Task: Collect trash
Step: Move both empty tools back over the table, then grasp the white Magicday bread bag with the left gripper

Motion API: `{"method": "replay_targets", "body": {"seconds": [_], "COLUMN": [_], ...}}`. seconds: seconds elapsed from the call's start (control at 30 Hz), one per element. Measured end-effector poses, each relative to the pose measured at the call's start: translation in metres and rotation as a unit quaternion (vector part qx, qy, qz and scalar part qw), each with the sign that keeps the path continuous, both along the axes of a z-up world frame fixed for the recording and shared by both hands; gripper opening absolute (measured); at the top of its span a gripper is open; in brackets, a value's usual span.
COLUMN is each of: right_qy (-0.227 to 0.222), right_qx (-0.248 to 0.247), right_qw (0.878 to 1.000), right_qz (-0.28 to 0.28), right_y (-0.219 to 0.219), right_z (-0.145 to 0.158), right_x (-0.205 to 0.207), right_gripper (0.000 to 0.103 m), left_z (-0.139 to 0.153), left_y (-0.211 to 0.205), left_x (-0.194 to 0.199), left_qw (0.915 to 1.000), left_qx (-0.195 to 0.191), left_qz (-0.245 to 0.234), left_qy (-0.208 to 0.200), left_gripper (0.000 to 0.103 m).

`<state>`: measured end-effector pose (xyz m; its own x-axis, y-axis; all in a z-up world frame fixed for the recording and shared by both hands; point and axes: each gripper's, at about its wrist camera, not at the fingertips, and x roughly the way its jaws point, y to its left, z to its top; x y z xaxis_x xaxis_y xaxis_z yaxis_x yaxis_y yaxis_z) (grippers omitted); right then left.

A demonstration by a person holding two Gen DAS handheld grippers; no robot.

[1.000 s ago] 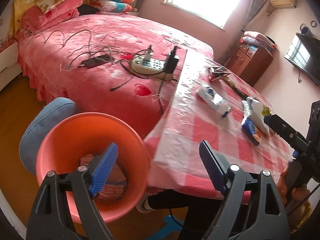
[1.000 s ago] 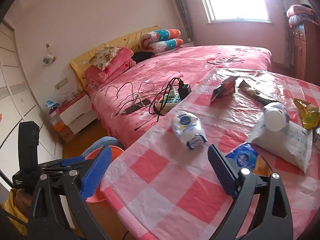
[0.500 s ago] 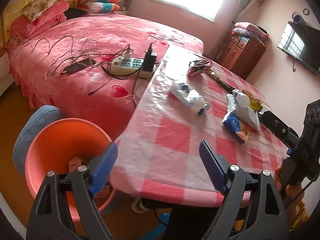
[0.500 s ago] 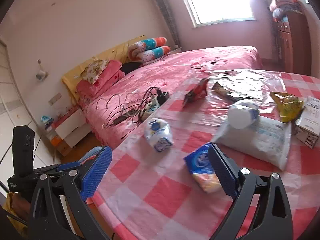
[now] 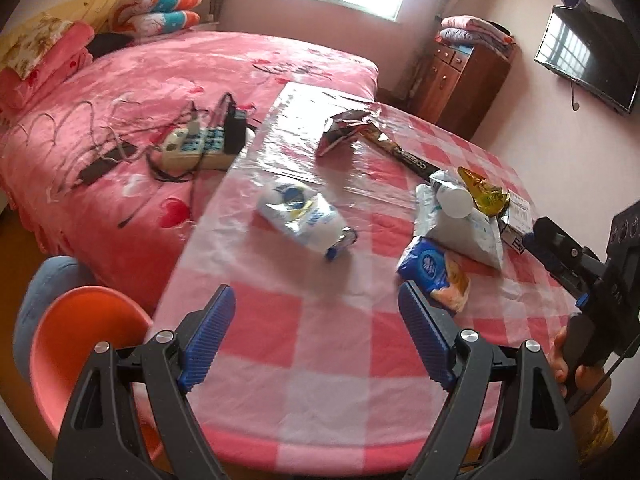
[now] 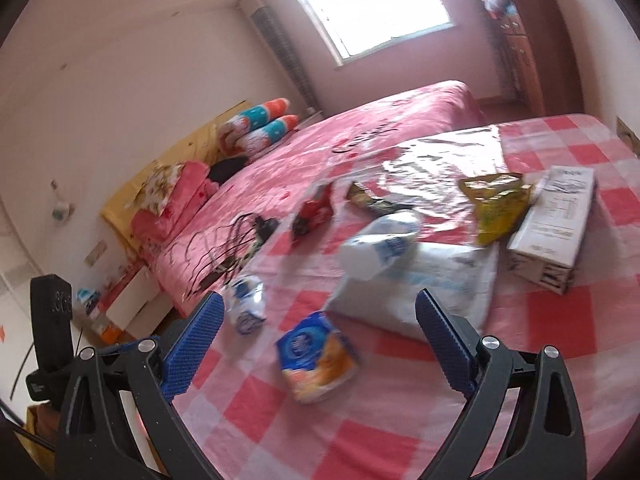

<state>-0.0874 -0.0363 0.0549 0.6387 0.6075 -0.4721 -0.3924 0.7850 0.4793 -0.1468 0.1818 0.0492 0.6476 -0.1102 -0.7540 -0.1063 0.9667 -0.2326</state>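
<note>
Trash lies scattered on the pink checked table [image 5: 320, 344]: a white and blue wrapper [image 5: 302, 214], a blue snack pack [image 5: 434, 274] [image 6: 316, 354], a white bag with a white cup on it [image 5: 460, 220] [image 6: 416, 280], a yellow wrapper [image 5: 484, 192] [image 6: 496, 204], a white box [image 6: 556, 224] and a red packet [image 5: 340, 132]. My left gripper [image 5: 316, 336] hangs open above the table's near part, nothing between its fingers. My right gripper [image 6: 316, 340] is open too, the blue snack pack lying on the table between its fingers and a little ahead. The orange bin [image 5: 80, 348] stands left of the table.
A bed with a pink cover [image 5: 160, 92] runs along the table's left side, with a power strip and cables [image 5: 200, 146] on it. A blue stool [image 5: 48, 288] sits behind the bin. A wooden cabinet [image 5: 464, 80] and a wall TV [image 5: 588, 56] are at the back right.
Both grippers have swung right, away from the bin and over the table. The bin has slid to the left edge of the left view; the white box has come into the right view.
</note>
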Motion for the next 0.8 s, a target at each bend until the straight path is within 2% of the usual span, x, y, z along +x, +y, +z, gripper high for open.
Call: {"method": "replay_targets", "body": {"seconds": [0.17, 0.33, 0.57, 0.8], "right_qy": [0.015, 0.027, 0.042, 0.048], "right_qx": [0.015, 0.023, 0.023, 0.021], "right_qw": [0.999, 0.998, 0.997, 0.995], "right_qz": [-0.025, -0.048, -0.067, -0.086], "right_y": [-0.026, -0.049, -0.068, -0.084], "right_z": [-0.004, -0.008, -0.016, -0.019], "right_x": [0.013, 0.023, 0.033, 0.037], "right_gripper": [0.095, 0.095, 0.095, 0.095], "left_z": [-0.009, -0.015, -0.027, -0.038], "left_y": [-0.01, -0.011, -0.002, -0.003], "left_x": [0.028, 0.055, 0.083, 0.103], "left_qw": [0.9997, 0.9989, 0.9964, 0.9949], "left_qx": [-0.02, -0.029, -0.023, -0.003], "left_qz": [0.004, 0.031, 0.071, 0.084], "left_qy": [0.013, 0.023, 0.04, 0.056], "left_gripper": [0.084, 0.084, 0.084, 0.084]}}
